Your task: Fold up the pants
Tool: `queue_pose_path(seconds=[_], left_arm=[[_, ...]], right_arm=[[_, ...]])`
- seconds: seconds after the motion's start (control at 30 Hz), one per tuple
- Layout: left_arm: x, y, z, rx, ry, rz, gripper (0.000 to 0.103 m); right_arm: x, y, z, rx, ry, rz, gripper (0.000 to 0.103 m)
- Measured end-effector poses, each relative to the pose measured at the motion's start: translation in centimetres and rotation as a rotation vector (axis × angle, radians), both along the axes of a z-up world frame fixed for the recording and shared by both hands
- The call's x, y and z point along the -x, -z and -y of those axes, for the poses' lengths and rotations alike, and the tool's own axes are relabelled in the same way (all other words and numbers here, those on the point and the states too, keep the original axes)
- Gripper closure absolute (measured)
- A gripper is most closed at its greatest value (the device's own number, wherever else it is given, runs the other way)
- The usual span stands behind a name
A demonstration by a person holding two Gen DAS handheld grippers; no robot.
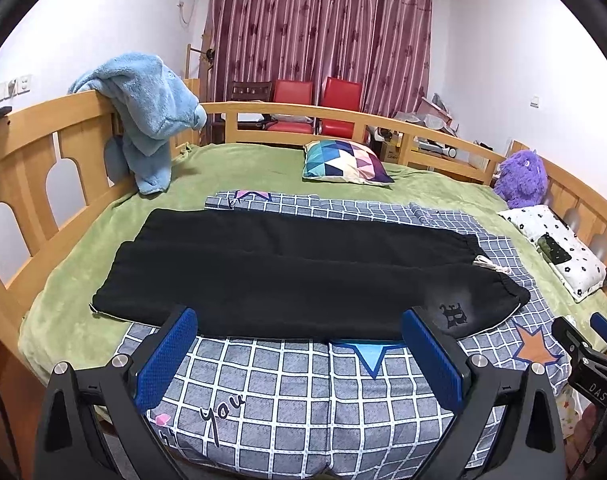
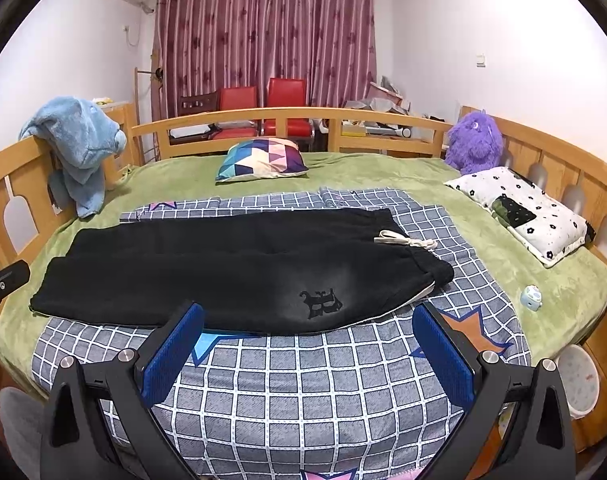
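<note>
Black pants (image 1: 287, 276) lie flat across a grey checked quilt (image 1: 287, 400) on the bed, legs side by side pointing left, waistband with a white drawstring (image 1: 489, 263) at the right. They also show in the right wrist view (image 2: 231, 272), with a printed emblem (image 2: 321, 303) near the front edge. My left gripper (image 1: 299, 324) is open and empty, hovering just in front of the pants' near edge. My right gripper (image 2: 309, 320) is open and empty, in front of the waist end. The right gripper also shows at the left wrist view's right edge (image 1: 583, 340).
A green blanket (image 2: 363, 172) covers the bed inside a wooden rail (image 2: 287, 114). A blue towel (image 1: 151, 104) hangs on the left rail. A patterned cushion (image 2: 263, 160), a purple plush (image 2: 475, 142), a flowered pillow (image 2: 519, 212) and a small blue toy (image 2: 530, 298) lie around the quilt.
</note>
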State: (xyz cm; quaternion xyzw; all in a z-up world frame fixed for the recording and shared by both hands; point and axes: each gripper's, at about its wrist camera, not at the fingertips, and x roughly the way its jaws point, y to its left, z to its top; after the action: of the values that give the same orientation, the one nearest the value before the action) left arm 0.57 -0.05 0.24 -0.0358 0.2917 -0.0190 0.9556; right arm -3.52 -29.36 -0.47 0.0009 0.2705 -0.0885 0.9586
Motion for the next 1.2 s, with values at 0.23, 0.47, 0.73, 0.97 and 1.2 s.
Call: queue_pose_path(seconds=[0.23, 0.47, 0.73, 0.97, 1.2], left_arm=[[-3.6, 2.5, -0.7, -0.014, -0.036, -0.053, 0.000], [-8.1, 7.3, -3.5, 0.008, -0.068, -0.185, 0.012], [-10.8, 14.3, -11.2, 0.194, -0.140, -0.262, 0.013], [-13.2, 19.8, -16.5, 0.354, -0.217, -0.337, 0.014], [-16.3, 21.6, -17.2, 0.358, -0.258, -0.308, 0.014]], right_arm=[[-2.6, 2.0, 0.2, -0.035, -0.036, -0.012, 0.001], [-6.9, 6.1, 0.8, 0.026, -0.036, -0.060, 0.019], [-11.4, 12.3, 6.0, -0.103, -0.001, -0.181, 0.025], [-13.5, 17.8, 12.5, -0.185, 0.135, -0.271, 0.025], [-15.2, 19.9, 15.4, -0.303, 0.179, -0.285, 0.025]])
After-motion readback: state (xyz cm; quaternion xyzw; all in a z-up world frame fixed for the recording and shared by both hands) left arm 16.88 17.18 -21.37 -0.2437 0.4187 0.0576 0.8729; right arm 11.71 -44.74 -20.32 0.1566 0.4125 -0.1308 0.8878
